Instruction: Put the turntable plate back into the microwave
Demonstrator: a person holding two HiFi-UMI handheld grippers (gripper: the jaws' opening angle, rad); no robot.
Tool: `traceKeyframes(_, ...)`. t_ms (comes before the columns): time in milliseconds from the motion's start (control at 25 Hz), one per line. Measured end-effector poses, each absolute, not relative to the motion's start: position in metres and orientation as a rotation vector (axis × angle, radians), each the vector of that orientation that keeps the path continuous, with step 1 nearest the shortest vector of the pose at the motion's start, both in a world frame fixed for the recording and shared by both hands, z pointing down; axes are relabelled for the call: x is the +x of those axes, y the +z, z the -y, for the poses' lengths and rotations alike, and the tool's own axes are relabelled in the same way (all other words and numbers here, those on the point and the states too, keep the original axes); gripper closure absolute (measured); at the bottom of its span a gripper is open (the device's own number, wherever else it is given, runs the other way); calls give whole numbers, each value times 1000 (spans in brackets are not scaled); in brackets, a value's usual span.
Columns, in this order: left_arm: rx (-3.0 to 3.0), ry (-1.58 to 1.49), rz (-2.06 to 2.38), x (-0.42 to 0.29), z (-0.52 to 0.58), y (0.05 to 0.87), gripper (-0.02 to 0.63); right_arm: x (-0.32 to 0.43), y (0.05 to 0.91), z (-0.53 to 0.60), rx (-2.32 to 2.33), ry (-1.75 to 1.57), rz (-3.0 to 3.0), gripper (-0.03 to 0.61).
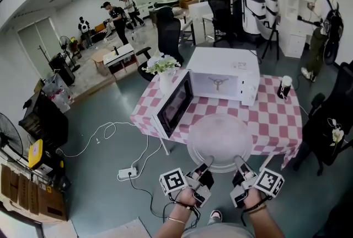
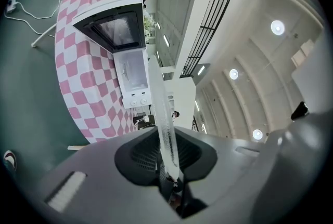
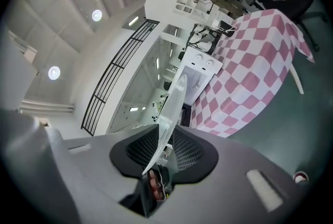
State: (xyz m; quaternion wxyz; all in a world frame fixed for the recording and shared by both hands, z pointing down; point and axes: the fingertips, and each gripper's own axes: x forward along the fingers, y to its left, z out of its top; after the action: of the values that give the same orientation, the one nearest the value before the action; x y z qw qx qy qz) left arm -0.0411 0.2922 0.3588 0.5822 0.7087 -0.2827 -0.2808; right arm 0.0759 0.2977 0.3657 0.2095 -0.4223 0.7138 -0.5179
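Observation:
A round clear glass turntable plate hangs level in front of me, over the near edge of the checked table. My left gripper is shut on its near left rim and my right gripper is shut on its near right rim. Edge-on, the plate runs up between the left jaws, and the plate does the same in the right gripper view. The white microwave stands on the table with its door swung open to the left; its cavity shows a hub in the middle.
A vase of white flowers stands at the table's far left corner, a dark cup at its right. Black office chairs flank the table. A cable and power strip lie on the floor at left. People work in the background.

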Motion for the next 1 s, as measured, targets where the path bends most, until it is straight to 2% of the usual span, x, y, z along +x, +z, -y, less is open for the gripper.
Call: traceKeyframes(1000,1591,-648,726,-42,-136,398,568,75,403,-135,-1155,-1542,-2000,500)
